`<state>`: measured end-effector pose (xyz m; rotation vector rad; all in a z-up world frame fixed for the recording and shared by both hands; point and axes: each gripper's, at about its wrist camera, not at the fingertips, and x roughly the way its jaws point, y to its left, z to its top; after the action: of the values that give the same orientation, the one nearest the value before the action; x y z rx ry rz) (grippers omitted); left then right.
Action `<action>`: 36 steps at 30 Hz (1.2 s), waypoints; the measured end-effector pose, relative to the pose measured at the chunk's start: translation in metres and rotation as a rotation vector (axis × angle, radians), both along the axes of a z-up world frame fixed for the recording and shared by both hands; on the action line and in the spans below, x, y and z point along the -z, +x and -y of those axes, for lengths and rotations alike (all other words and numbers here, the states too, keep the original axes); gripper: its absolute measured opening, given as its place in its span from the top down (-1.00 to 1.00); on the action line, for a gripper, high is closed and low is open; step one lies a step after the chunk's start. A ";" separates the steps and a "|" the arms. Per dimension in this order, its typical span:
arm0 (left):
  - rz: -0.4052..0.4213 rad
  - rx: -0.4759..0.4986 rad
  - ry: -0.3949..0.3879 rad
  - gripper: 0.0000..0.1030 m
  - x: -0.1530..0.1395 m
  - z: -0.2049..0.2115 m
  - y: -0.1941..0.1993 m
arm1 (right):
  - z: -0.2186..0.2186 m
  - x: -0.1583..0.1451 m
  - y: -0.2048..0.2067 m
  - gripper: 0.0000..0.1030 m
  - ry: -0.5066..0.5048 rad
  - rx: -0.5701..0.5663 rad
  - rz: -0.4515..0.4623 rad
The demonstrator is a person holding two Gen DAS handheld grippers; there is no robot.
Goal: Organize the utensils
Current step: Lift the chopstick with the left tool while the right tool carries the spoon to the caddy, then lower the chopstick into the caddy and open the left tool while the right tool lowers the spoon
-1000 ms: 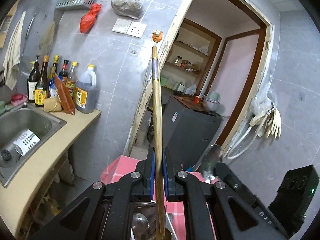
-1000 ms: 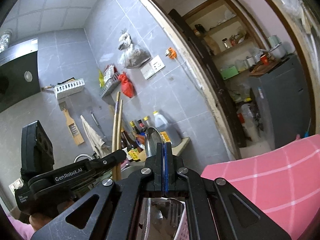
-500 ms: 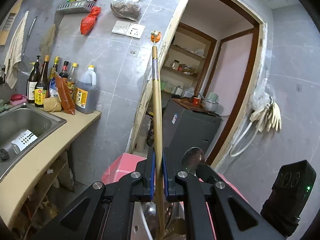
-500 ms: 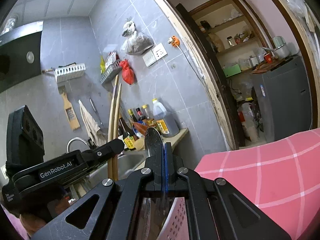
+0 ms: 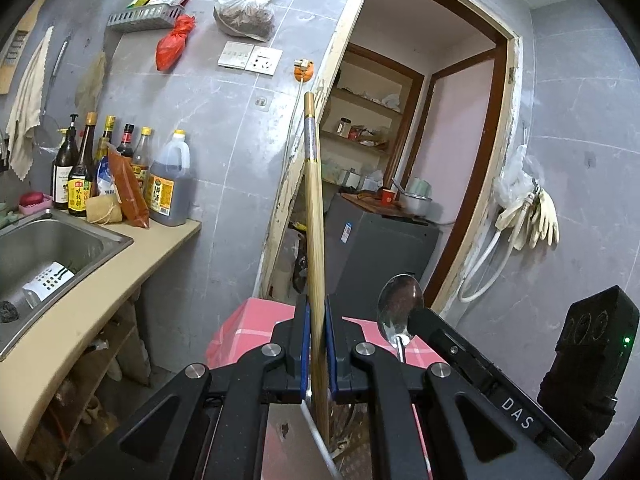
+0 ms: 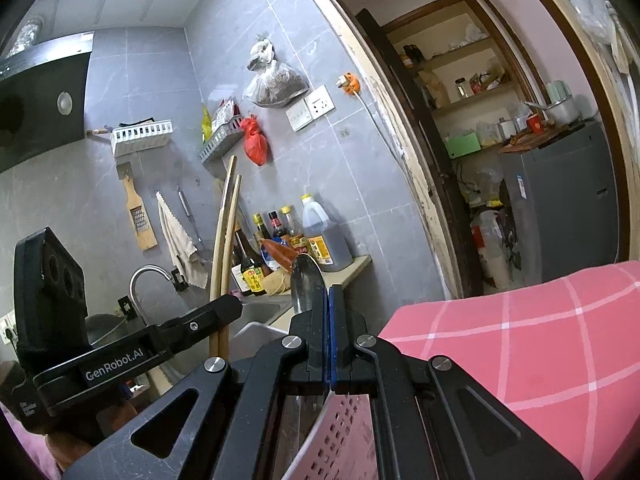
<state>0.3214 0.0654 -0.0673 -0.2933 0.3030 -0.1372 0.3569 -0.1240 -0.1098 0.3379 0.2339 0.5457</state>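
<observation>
Upright, the long round wooden chopsticks [image 5: 314, 216] stood pinched between the blue pads of the left tool [image 5: 316, 344], rising well above it. Just beside, the glossy oval steel spoon [image 6: 307, 286] stood clamped in the closed right tool [image 6: 329, 336], above a pink checked cloth [image 6: 540, 340].

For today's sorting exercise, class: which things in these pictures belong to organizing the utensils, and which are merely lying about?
Belonging to the job:
- chopsticks, gripped in the left gripper
- spoon, gripped in the right gripper
- pink basket below the jaws

Lying about:
- sauce bottles
- sink
- red bag
- rubber gloves
</observation>
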 end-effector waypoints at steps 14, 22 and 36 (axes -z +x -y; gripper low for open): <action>-0.011 0.007 0.013 0.86 0.009 -0.002 -0.001 | 0.002 0.004 -0.010 0.97 -0.017 -0.018 0.016; -0.022 0.057 0.086 0.86 0.010 0.004 -0.014 | 0.013 -0.006 -0.024 0.97 -0.042 -0.020 0.034; -0.021 0.088 0.168 0.85 0.004 0.013 -0.030 | 0.020 -0.014 -0.053 0.97 -0.103 -0.019 0.060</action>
<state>0.2919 0.0525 -0.0713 -0.1148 0.3468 -0.1944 0.3039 -0.1437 -0.0960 0.2196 0.2066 0.5595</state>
